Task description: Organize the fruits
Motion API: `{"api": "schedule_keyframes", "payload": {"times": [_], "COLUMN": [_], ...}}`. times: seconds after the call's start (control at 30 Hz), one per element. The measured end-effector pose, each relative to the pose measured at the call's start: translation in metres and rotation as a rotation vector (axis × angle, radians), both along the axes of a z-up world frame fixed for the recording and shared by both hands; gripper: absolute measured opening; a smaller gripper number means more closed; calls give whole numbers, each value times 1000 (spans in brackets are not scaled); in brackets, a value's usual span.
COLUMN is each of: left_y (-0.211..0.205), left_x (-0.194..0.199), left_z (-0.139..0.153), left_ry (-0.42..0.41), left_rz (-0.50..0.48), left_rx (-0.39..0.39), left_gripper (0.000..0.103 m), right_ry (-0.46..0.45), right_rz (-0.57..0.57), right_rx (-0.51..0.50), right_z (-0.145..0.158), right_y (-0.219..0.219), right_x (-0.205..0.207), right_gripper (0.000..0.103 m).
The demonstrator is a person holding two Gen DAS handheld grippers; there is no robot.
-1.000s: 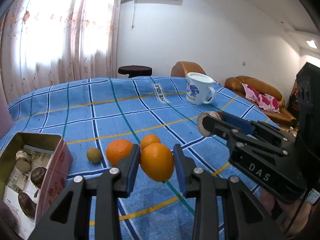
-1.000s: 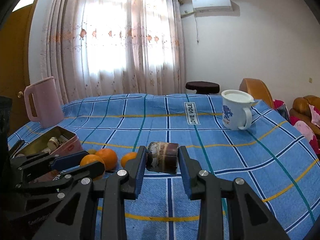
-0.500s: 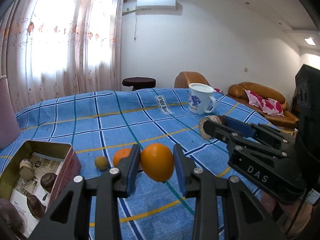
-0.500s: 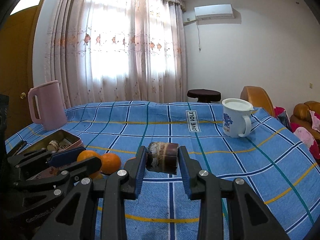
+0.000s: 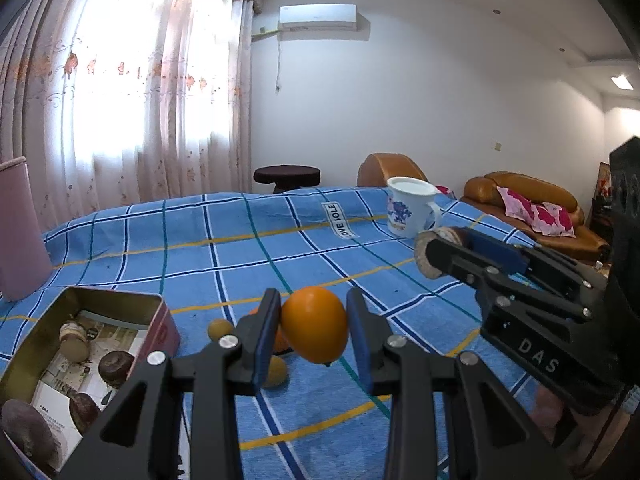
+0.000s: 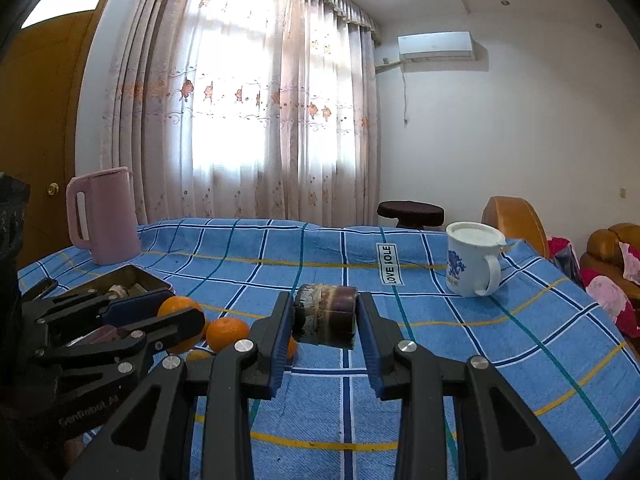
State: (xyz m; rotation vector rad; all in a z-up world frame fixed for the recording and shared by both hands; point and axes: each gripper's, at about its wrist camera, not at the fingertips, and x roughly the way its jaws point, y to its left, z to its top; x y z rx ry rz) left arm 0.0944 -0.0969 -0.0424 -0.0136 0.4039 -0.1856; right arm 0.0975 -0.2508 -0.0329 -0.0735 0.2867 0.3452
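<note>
I'm midway by my reckoning: my left gripper (image 5: 313, 334) pinches an orange (image 5: 314, 330) above the surface (image 5: 240, 248), my right gripper (image 6: 325, 320) pinches a brown cut piece (image 6: 326, 316), some pieces lie in the tin (image 5: 86, 308), and other oranges (image 6: 227, 332) wait loose beside it.

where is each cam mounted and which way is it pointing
Left wrist: sits on the left tongs, looks along them over the blue cloth; they grip an orange, with the right tongs at right.
Right wrist: sits on the right tongs, faces the curtained window; they grip a brown chunk, with the left tongs at left.
Both show the mug, tin box and stool.
</note>
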Motion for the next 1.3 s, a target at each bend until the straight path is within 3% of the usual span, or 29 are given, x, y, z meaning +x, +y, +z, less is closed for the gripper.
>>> {"api": "schedule_keyframes", "payload": {"times": [0.6,1.3], "left_y": [37,140], "left_x": [-2,-12], "left_z": [4,12], "left_ry": [-3,43], "left_rz": [56,223], "left_rx": [-28,-66], "left_gripper": [36,36], "right_ry": [17,110], "right_rz": [56,340], "right_rx": [-44,-60], "right_z": [-3,7], "right_y": [30,150], "right_x": [5,23], "right_gripper": [34,34]}}
